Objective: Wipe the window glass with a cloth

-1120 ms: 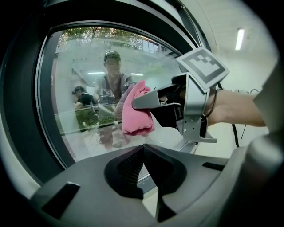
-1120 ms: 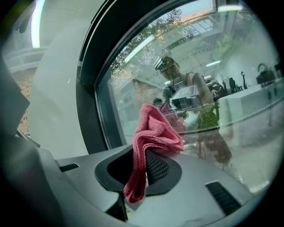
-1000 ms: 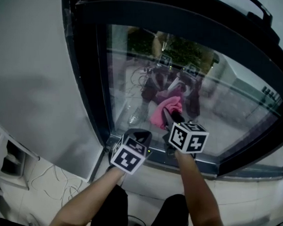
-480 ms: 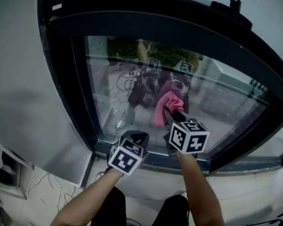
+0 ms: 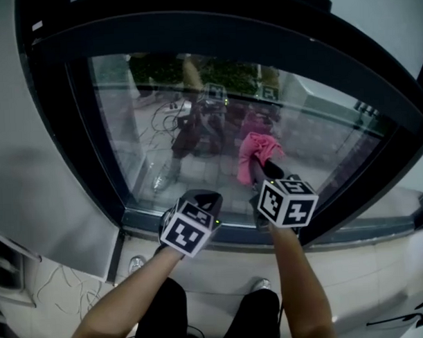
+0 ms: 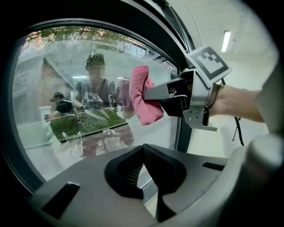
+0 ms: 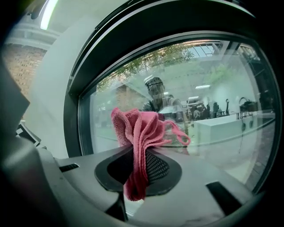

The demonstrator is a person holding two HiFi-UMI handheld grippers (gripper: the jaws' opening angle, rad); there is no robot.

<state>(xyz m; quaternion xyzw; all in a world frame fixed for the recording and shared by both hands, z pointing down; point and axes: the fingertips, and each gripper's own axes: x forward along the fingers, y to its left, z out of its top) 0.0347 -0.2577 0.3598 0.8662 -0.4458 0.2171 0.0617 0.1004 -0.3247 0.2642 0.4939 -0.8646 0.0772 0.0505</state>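
Right gripper (image 7: 136, 155) pinches cloth (image 7: 143, 127), bunched ahead, probably touching glass (image 5: 161, 125); left gripper (image 6: 143, 150) pressed together, empty, alongside.

cloth (image 7: 138, 133) pink | my right gripper (image 7: 138, 156) grey shell, black ribbed pads | my left gripper (image 6: 143, 147) same grey and black | marker cubes (image 5: 287, 202) black-and-white squares | window frame (image 5: 193, 34) black

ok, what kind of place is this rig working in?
Probably indoors in an office or lab-type building, though I can't be sure. The cues are a big dark-framed window, a ceiling strip light, pale tiles below the sill, and loose cables.
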